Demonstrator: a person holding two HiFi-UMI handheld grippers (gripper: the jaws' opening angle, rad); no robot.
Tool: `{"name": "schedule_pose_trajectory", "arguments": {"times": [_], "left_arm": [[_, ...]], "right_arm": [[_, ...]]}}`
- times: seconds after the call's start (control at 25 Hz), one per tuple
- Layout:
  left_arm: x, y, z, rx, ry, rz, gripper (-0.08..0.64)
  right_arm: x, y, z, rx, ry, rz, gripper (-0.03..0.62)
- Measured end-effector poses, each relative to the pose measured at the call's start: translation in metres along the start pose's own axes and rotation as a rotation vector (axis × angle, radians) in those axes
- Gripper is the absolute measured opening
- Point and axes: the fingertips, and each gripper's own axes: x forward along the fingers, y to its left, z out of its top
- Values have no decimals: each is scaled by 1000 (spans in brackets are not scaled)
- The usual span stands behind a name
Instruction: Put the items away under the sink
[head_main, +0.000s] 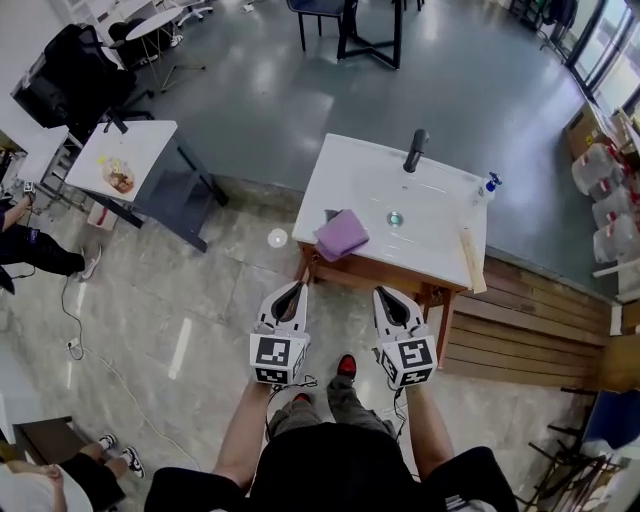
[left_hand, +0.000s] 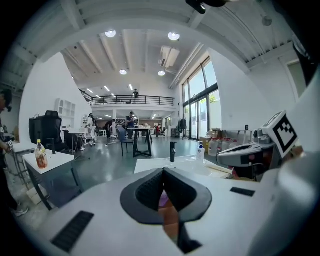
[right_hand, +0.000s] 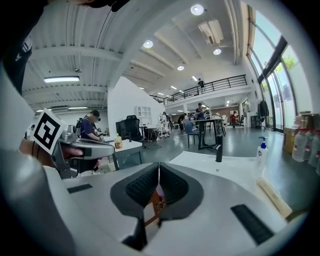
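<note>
A white sink counter (head_main: 350, 180) on a wooden frame stands straight ahead, with a black faucet (head_main: 414, 150) at its back. On the counter lie a folded purple cloth (head_main: 342, 234) at the near left, a soap dispenser bottle (head_main: 488, 186) at the far right, and a wooden stick (head_main: 466, 260) along the right edge. My left gripper (head_main: 297, 289) and right gripper (head_main: 384, 294) hover side by side just short of the counter's front edge. Both are shut with nothing between them. The faucet (right_hand: 218, 148) and bottle (right_hand: 260, 150) show in the right gripper view.
A small white table (head_main: 140, 140) with a dark slanted frame stands to the left. Wooden planks (head_main: 540, 320) lie on the floor right of the sink. Large water jugs (head_main: 600, 190) stand at the far right. A seated person (head_main: 30, 250) and cables are at the left.
</note>
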Motion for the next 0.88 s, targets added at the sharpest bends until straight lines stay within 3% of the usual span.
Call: {"name": "schedule_pose_trajectory", "arguments": {"times": [0.2,0.48,0.88], "left_arm": [[23,9,-20,-26,42,52,6],[53,39,-53,-20,92,74,8],[97,67,-104,-24,168,14,7]], "right_arm": [[39,-19,-23,12,53,42,31],[95,-41,-60,61,100,30,31],[144,-60,-103,140,152,-49,32]]}}
